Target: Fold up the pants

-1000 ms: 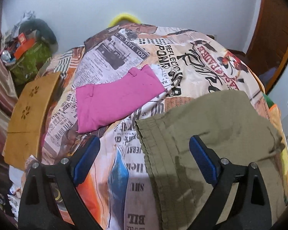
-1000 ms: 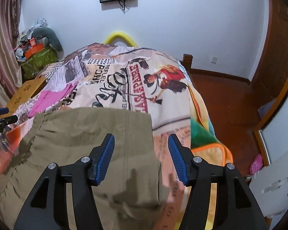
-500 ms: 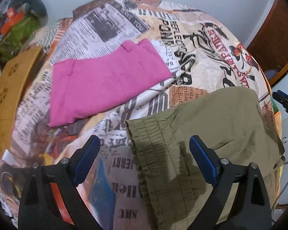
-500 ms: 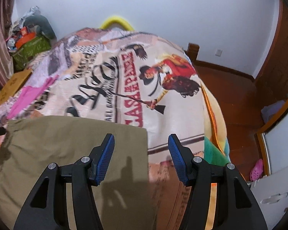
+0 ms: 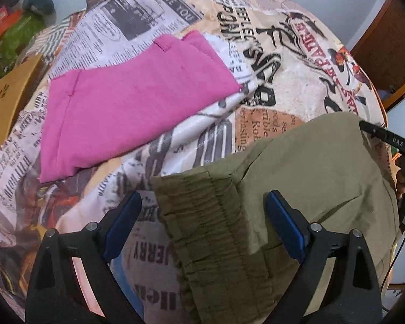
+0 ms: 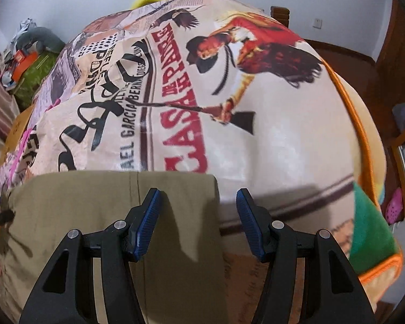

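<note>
Olive-green pants (image 5: 297,189) lie flat on a bed with a printed cover (image 5: 270,54). Their gathered elastic waistband (image 5: 202,216) lies between the fingers of my left gripper (image 5: 202,213), which is open and empty just above it. In the right wrist view the pants (image 6: 94,216) fill the lower left. My right gripper (image 6: 198,213) is open and empty over their far right corner (image 6: 210,181). The right gripper also shows at the right edge of the left wrist view (image 5: 386,137).
Folded pink pants (image 5: 127,102) lie on the bed, left of the olive pair. A wooden piece (image 5: 5,102) stands at the bed's left side. Clutter (image 6: 29,62) is piled at the far left. The bed's right edge (image 6: 364,145) drops to a wooden floor.
Both grippers have moved down and closer to the olive pants. The left now straddles the waistband; the right now straddles the far right corner. Both stayed open.
</note>
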Available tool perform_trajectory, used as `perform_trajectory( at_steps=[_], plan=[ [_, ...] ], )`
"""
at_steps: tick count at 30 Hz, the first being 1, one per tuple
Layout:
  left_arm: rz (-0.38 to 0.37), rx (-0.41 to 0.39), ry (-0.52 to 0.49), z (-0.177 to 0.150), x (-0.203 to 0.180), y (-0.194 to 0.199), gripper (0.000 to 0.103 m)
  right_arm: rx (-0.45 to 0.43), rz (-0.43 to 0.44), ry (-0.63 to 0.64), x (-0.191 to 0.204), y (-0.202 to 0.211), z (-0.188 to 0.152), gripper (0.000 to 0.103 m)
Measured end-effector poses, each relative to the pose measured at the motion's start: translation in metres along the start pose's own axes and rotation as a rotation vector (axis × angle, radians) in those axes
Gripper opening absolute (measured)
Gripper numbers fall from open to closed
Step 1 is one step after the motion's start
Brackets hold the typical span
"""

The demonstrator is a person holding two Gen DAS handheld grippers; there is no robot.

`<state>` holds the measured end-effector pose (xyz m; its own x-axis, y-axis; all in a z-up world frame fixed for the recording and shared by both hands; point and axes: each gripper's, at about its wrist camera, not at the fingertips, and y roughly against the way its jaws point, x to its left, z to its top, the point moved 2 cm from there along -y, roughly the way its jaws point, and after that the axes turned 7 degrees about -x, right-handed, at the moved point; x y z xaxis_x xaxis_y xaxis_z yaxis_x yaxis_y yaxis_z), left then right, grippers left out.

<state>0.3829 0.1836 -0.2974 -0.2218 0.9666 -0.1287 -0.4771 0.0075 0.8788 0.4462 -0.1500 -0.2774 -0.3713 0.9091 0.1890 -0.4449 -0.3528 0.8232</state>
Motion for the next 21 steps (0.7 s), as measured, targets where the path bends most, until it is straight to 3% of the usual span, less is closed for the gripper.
perform_trajectory(
  at_steps=[4,7,9,11,14,21],
  plan=[
    [-0.032,0.003,0.043,0.000,0.004,-0.005,0.093,-0.005,-0.041,0.063,0.011,-0.006,-0.001,0.054],
    [-0.063,0.004,0.065,0.003,0.005,-0.005,0.080,-0.007,-0.004,0.065,0.016,-0.005,-0.002,0.034],
    [-0.057,-0.006,0.052,0.005,0.003,-0.004,0.074,-0.011,-0.041,0.058,0.017,-0.005,-0.002,0.028],
    [-0.037,-0.008,0.032,0.007,0.001,-0.003,0.064,-0.018,-0.090,0.083,0.020,-0.005,-0.004,0.014],
    [-0.010,-0.015,0.008,0.007,-0.002,0.000,0.053,-0.028,-0.103,0.097,0.021,-0.003,-0.004,0.012],
    [0.036,-0.084,-0.040,0.014,-0.008,0.029,0.045,-0.093,-0.079,0.110,0.024,0.021,0.007,0.004]
  ],
)
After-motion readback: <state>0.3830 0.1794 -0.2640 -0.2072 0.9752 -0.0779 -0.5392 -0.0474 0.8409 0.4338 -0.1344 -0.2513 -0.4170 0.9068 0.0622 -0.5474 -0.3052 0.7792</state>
